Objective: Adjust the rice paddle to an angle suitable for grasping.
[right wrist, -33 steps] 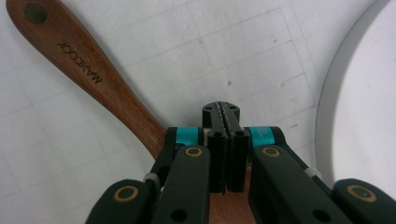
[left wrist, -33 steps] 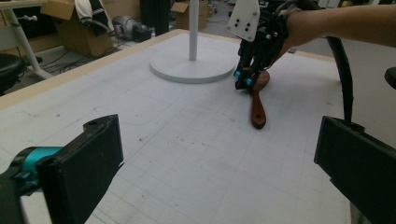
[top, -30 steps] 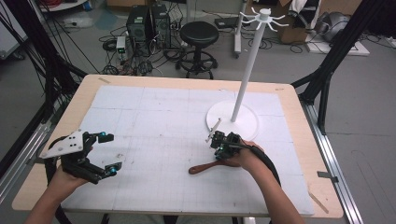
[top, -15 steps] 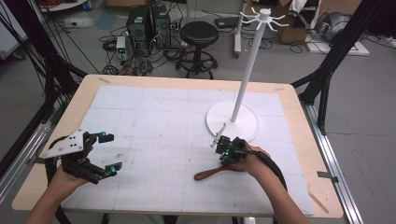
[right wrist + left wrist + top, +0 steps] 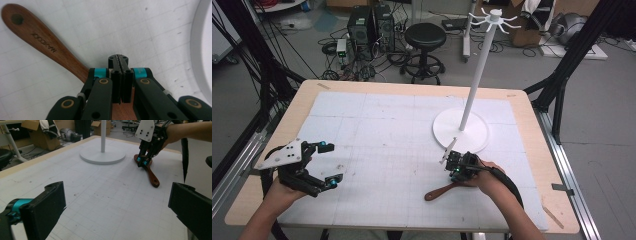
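Note:
A brown wooden spoon lies flat on the white mat, its handle pointing to the near left. My right gripper points down on its wide end. In the right gripper view the jaws meet flush with nothing between them, right gripper over the spoon. The left gripper view shows the right gripper standing on the spoon. My left gripper hovers open at the near left, left gripper holding nothing.
A white hook stand with a round base rises just beyond the right gripper, base and base rim close by. The gridded mat covers a wooden table. Stool, computers and cables stand on the floor behind.
The right gripper has slid toward the near edge and slightly right, and the spoon has moved along with it. The left gripper has stayed put.

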`<state>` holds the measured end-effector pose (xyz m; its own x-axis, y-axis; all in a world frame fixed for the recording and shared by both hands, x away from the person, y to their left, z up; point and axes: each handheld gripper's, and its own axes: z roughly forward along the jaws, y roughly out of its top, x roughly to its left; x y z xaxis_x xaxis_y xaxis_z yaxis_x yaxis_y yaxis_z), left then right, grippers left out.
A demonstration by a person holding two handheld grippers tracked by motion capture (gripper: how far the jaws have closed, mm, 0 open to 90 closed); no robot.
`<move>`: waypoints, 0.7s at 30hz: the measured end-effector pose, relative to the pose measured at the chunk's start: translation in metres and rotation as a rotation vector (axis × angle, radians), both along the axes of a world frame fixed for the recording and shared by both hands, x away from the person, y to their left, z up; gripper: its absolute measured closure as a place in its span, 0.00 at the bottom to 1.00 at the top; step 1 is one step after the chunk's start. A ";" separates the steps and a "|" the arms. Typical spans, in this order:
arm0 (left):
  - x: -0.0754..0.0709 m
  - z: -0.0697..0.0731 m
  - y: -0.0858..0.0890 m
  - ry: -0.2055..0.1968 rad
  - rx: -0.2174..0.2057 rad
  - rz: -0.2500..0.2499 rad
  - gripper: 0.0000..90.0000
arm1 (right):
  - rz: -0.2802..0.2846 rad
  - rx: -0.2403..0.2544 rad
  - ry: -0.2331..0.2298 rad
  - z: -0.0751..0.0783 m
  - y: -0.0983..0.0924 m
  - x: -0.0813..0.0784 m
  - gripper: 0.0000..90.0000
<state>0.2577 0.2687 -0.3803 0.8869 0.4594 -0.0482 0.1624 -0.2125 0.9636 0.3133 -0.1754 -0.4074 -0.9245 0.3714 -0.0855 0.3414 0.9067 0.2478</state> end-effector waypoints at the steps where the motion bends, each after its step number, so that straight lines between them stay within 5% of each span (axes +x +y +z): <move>1: 0.000 0.000 0.000 -0.001 0.001 0.000 0.02 | 0.004 0.007 0.003 0.003 0.001 -0.002 1.00; 9: -0.001 0.000 0.000 0.000 0.000 0.002 0.02 | 0.107 -0.002 -0.017 0.013 0.018 -0.028 1.00; 21: -0.001 0.001 0.000 -0.002 -0.004 -0.002 0.02 | 0.270 -0.023 0.090 0.007 0.045 -0.055 0.99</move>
